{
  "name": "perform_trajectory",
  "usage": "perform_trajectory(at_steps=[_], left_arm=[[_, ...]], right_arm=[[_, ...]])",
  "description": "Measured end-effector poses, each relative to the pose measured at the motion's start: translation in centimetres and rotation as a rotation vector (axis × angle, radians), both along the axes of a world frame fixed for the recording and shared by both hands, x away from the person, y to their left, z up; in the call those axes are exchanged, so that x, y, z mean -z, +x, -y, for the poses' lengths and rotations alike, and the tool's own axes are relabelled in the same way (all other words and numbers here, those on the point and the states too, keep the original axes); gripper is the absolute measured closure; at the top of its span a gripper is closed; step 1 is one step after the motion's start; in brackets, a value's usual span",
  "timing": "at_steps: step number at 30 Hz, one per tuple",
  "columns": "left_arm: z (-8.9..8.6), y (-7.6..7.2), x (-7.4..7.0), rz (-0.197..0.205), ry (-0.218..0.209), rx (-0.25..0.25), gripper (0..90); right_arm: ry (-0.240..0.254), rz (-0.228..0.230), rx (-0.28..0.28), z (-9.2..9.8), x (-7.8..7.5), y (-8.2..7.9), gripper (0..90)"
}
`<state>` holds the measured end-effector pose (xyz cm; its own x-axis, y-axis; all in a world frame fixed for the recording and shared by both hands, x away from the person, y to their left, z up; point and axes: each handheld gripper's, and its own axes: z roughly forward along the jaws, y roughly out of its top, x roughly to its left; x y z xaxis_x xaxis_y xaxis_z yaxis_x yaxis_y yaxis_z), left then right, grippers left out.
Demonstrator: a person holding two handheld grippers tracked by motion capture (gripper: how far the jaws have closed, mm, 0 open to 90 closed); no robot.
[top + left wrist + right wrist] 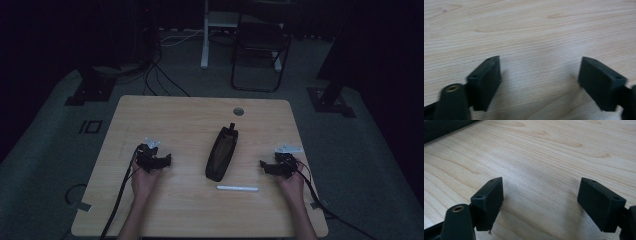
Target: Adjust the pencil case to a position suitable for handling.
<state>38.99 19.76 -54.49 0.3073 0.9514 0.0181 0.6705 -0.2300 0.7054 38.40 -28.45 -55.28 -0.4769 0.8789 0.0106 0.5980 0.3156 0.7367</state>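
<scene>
A dark, open pencil pouch lies lengthwise in the middle of the light wooden table. In front of it lies a white pen, crosswise. My left gripper rests on the table left of the pouch, held by a hand, its tips toward the pouch. It is open with only bare wood between its jaws. My right gripper rests to the right of the pouch, pointing at it. It is open too, with nothing between its jaws. A dark strip of the pouch shows at the top left of the right gripper view.
A round grommet sits near the table's far edge. Cables trail from both grippers off the near edge. Beyond the table stand a black folding chair and dark stand legs with floor cables. The room is dim.
</scene>
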Motion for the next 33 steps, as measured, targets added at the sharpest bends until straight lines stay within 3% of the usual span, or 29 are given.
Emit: perform_trajectory(at_steps=[8, 11, 33], left_arm=[[0.6, -0.5, -0.3, -0.013, -0.001, 0.016, 37.5], [0.8, -0.7, -0.5, -0.027, -0.025, 0.029, 42.9], [3.4, -2.8, -4.4, 0.048, -0.084, 0.145, 42.0]], right_arm=[[0.000, 0.000, 0.000, 0.0, 0.0, 0.0, 20.7], [0.000, 0.000, 0.000, 0.0, 0.0, 0.0, 20.7], [0.000, -0.001, -0.002, 0.0, 0.0, 0.0, 20.3]])
